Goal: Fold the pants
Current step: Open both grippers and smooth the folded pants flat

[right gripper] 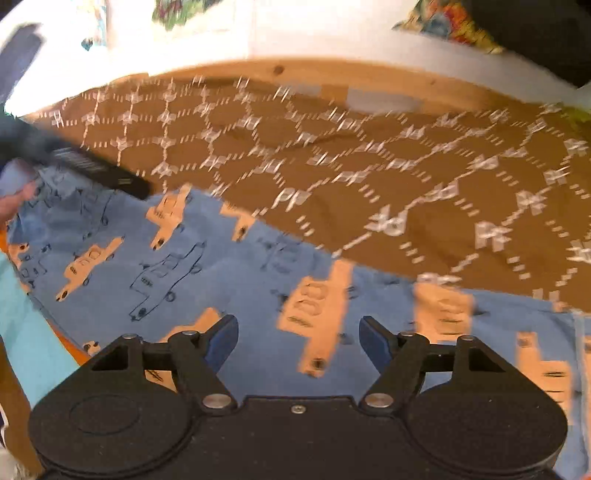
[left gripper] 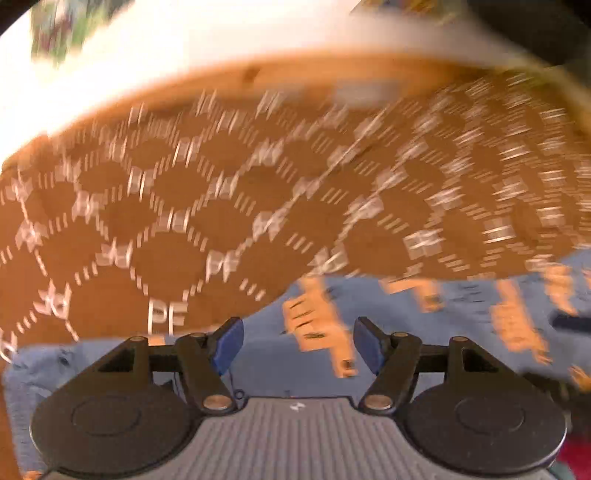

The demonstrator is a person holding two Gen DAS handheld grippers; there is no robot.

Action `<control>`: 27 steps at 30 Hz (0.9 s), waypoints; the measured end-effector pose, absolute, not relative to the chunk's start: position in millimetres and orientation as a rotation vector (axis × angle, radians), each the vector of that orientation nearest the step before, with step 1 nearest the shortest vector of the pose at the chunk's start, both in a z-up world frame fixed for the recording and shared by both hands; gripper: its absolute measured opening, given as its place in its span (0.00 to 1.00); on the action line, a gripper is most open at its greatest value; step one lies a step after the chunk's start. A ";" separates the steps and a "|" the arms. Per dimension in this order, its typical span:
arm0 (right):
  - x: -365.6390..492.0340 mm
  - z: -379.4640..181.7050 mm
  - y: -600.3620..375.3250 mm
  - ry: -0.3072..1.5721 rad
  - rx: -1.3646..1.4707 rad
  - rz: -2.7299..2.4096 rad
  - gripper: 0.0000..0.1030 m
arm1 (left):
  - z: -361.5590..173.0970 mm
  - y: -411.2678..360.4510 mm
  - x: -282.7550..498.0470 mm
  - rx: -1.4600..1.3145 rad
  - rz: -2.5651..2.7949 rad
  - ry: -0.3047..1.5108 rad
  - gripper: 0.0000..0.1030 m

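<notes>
Blue pants (right gripper: pixel 240 280) printed with orange cars lie flat on a brown cloth (right gripper: pixel 369 177) with a white lattice pattern. My right gripper (right gripper: pixel 299 336) hovers over the pants, open, with only fabric showing between its blue pads (right gripper: pixel 373 338). In the left wrist view the pants (left gripper: pixel 406 332) fill the lower right and the brown cloth (left gripper: pixel 184 221) the middle. My left gripper (left gripper: pixel 299 343) is open above the pants' edge with nothing gripped. Both views are blurred.
A wooden table edge (right gripper: pixel 280 70) runs along the back, with a white surface (right gripper: pixel 295 33) and colourful fabric (right gripper: pixel 450 26) beyond. A teal cloth (right gripper: pixel 26 317) lies at the left. A black blurred bar (right gripper: pixel 99 171) and a hand (right gripper: pixel 14 201) sit at the far left.
</notes>
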State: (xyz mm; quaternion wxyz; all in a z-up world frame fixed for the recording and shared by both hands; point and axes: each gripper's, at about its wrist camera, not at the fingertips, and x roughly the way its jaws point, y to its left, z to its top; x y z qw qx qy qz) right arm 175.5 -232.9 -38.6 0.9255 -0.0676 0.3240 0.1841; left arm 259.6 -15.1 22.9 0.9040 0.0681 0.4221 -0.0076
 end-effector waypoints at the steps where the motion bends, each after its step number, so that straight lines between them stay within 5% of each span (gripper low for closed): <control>1: 174.6 -43.0 -227.8 0.684 -0.149 0.383 0.72 | 12.7 -9.5 269.2 0.122 0.032 0.929 0.59; 8: 147.3 -55.1 -235.5 0.659 -0.229 0.381 0.75 | -7.7 28.1 215.8 0.237 0.018 0.898 0.56; 13: 141.5 -43.4 -234.1 0.579 -0.202 0.387 0.77 | 12.3 15.6 176.4 0.247 -0.031 0.805 0.81; 17: 142.8 -55.5 -222.3 0.664 -0.288 0.404 0.78 | -18.2 -0.6 172.3 0.354 -0.022 0.980 0.78; 27: 138.6 -38.3 -245.2 0.638 -0.186 0.401 0.81 | 11.5 13.9 155.9 0.158 -0.073 0.963 0.76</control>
